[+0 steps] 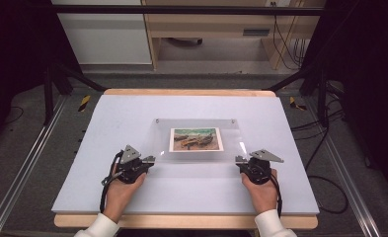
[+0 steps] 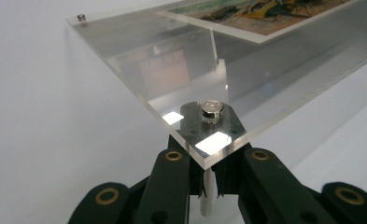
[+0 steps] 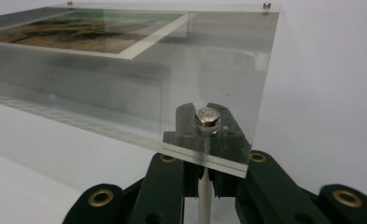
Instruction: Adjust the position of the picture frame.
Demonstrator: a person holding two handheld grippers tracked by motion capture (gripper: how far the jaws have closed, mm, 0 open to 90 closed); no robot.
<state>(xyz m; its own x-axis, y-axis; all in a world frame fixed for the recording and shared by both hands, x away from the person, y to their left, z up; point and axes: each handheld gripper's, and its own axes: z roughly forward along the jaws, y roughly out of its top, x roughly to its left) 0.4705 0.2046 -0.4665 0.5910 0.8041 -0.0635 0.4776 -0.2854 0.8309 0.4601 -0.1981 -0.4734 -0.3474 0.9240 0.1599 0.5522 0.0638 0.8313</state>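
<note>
In the high view, a clear plastic frame point(image 1: 196, 140) with a small painted picture point(image 1: 195, 139) sandwiched in its middle sits above the grey table point(image 1: 132, 113), its near edge raised. The left gripper point(image 1: 149, 159) meets the frame's near left corner and the right gripper point(image 1: 239, 159) the near right corner; from up here the tips are too small to read.

In the left gripper view, the jaws are pressed together around a thin metal post point(image 2: 208, 196) that hangs under the frame's corner, below a round silver cap point(image 2: 212, 110) on the clear sheet point(image 2: 139, 60). The jaw tips are seen only through the plastic (blurred by reflections), and the picture point(image 2: 260, 14) is cut off at the top edge.

In the right gripper view, the jaws likewise pinch a post point(image 3: 204, 198) under a silver cap point(image 3: 207, 117). The picture point(image 3: 88, 30) lies far left, partly cropped, and the post's lower end runs out of view.
</note>
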